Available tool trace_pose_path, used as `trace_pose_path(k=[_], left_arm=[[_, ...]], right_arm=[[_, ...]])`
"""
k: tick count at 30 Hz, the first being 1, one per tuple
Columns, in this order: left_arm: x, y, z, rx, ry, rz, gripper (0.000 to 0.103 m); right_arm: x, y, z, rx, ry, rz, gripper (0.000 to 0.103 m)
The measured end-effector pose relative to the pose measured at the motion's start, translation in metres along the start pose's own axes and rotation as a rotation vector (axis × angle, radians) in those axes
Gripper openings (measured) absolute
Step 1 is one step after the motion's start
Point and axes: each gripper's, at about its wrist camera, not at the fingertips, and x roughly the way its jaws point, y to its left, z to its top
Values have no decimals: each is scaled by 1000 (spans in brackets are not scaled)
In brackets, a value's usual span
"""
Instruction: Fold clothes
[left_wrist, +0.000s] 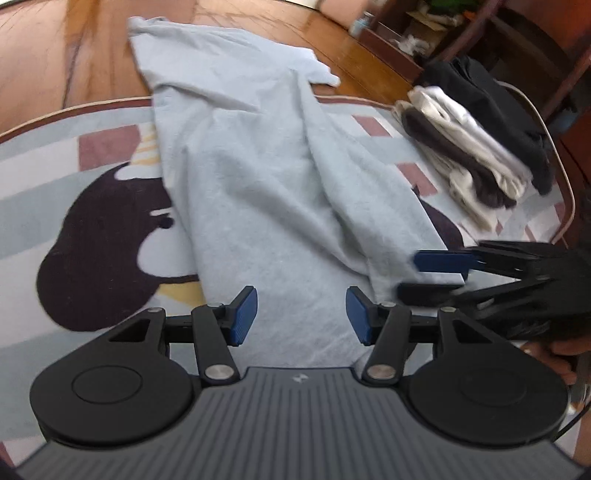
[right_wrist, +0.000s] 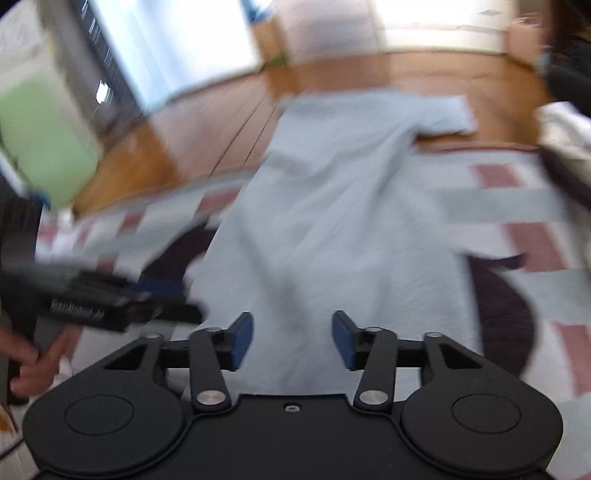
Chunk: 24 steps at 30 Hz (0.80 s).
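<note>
Patterned rug (left_wrist: 110, 122) under pale blue shirt (left_wrist: 258, 177); both grippers' fingers apart, empty.

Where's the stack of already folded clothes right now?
In the left wrist view, the folded stack sits at the right on the patterned rug, just right of the light blue garment, near the rug's edge.

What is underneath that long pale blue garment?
The pale blue garment lies mostly on a patterned rug, covering part of its dark cartoon figure. Its far end rests on the wooden floor. Whatever else the cloth covers cannot be seen.
</note>
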Motion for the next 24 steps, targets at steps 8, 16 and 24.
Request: trace_pose_path(k=[8, 16, 24], left_arm=[[-1, -35, -6, 224, -16, 9, 56], [17, -45, -9, 263, 81, -11, 59], [23, -29, -17, 188, 134, 7, 59]], right_arm=[[-14, -45, 12, 194, -118, -104, 5], [-38, -112, -9, 373, -99, -238, 12], [-56, -119, -36, 524, -193, -16, 54]])
